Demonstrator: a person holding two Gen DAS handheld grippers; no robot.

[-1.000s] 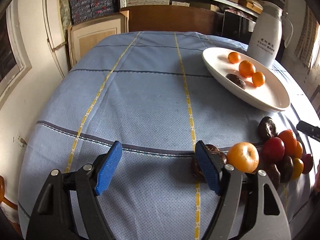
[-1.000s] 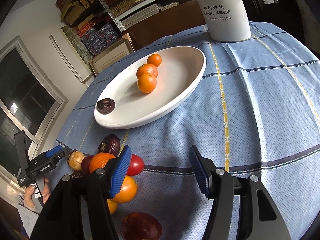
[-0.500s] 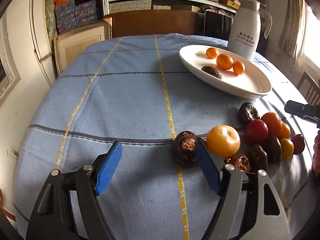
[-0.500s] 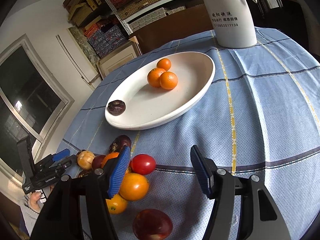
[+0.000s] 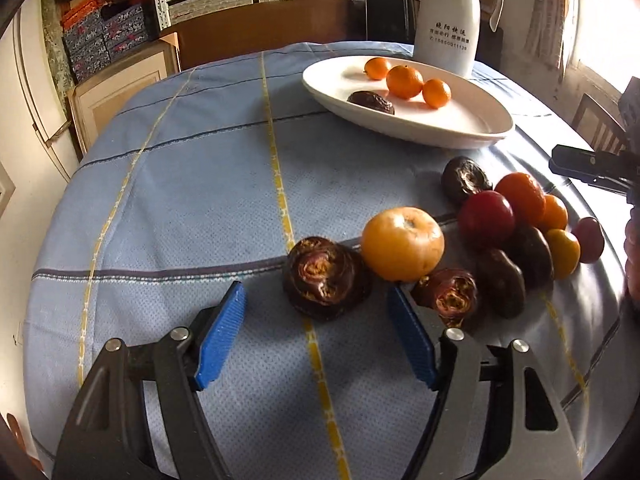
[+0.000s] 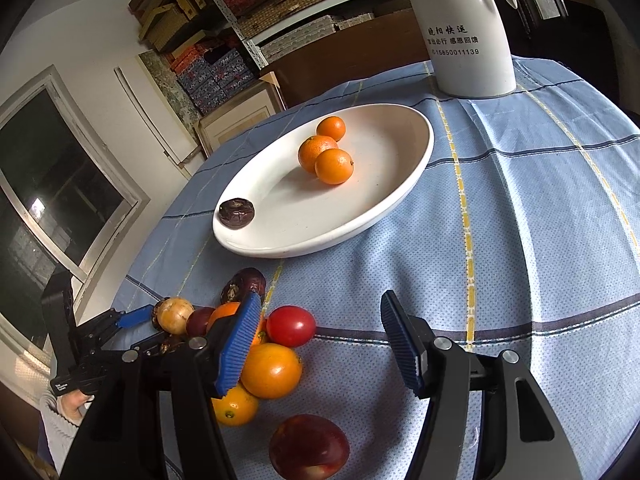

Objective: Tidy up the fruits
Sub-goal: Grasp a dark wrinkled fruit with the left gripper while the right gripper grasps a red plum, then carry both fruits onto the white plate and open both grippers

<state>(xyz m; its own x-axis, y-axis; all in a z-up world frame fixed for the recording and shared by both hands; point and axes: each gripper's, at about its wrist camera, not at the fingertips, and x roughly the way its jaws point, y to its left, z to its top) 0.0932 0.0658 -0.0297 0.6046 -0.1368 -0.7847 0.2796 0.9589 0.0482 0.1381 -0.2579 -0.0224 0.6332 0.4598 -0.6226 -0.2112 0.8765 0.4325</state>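
Note:
A heap of loose fruit lies on the blue tablecloth: a dark wrinkled fruit (image 5: 324,276), a big orange persimmon (image 5: 402,244), a red fruit (image 5: 486,220) and several more. My left gripper (image 5: 316,320) hovers just short of the dark wrinkled fruit, which sits in line with the gap. Its jaws are closing and the pads do not touch the fruit. My right gripper (image 6: 320,340) stands open over the heap's other side, a red fruit (image 6: 291,326) beside its left pad. The white oval plate (image 5: 480,136) holds three small oranges (image 5: 404,81) and one dark fruit (image 5: 371,102).
A tall white jug (image 5: 446,20) stands behind the plate (image 6: 400,208). Shelves with boxes and a cabinet line the far wall. The cloth (image 5: 192,184) to the left of the heap is bare. A dark red fruit (image 6: 308,446) lies close under my right gripper.
My left gripper has swung right and sunk a little, so the dark wrinkled fruit now lies in front of its gap, and its jaws have narrowed. The right gripper has kept still.

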